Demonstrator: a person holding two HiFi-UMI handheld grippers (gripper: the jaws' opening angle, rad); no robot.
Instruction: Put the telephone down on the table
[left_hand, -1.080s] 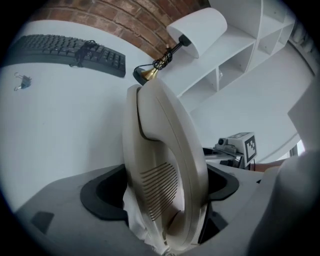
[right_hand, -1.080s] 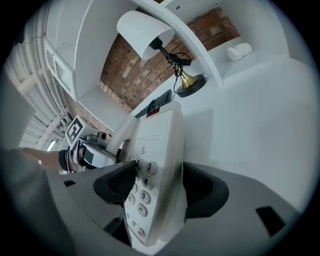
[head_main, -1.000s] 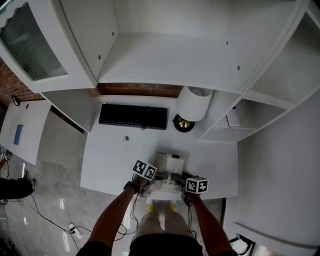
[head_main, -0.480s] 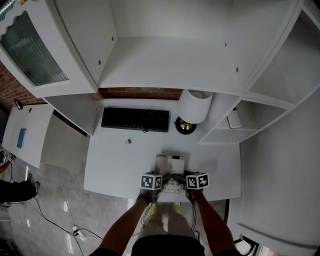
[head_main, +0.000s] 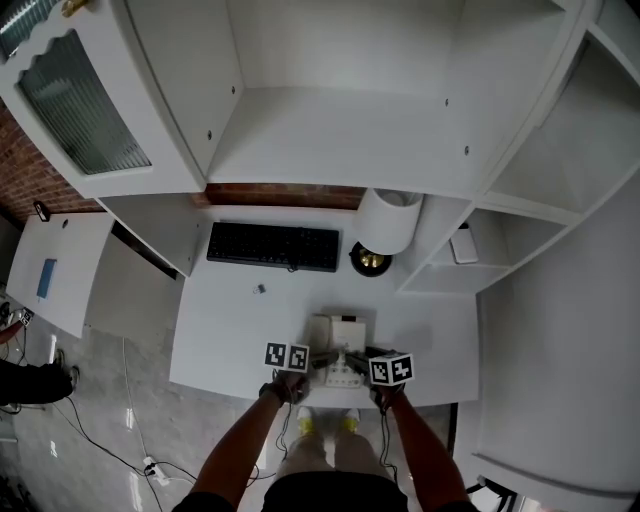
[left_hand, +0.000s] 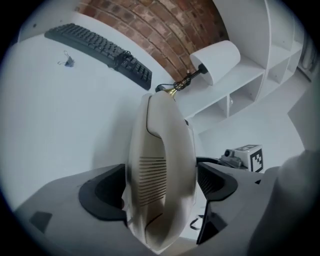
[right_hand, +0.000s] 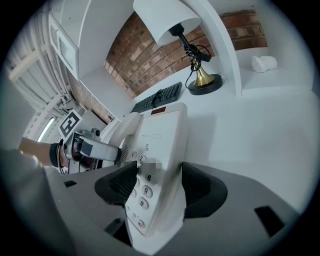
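Jaws of the left gripper (left_hand: 162, 186) are clamping a cream plastic telephone handset (left_hand: 160, 145), which is standing upright between them. A black keyboard (left_hand: 100, 50) is lying well ahead to the left. In the right gripper view, the right gripper (right_hand: 154, 184) is squeezing the white push-button telephone base (right_hand: 162, 135) across its keypad face and back, and a brass-footed white-shaded lamp (right_hand: 202, 82) is standing well beyond. From the head camera, both grippers are meeting at the white surface's (head_main: 220, 330) near edge, handset and base between them.

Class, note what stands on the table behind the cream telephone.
Behind the cream plastic telephone stand a black keyboard and a white-shaded lamp with brass base, before a red brick wall. The tabletop beneath the telephone is covered.
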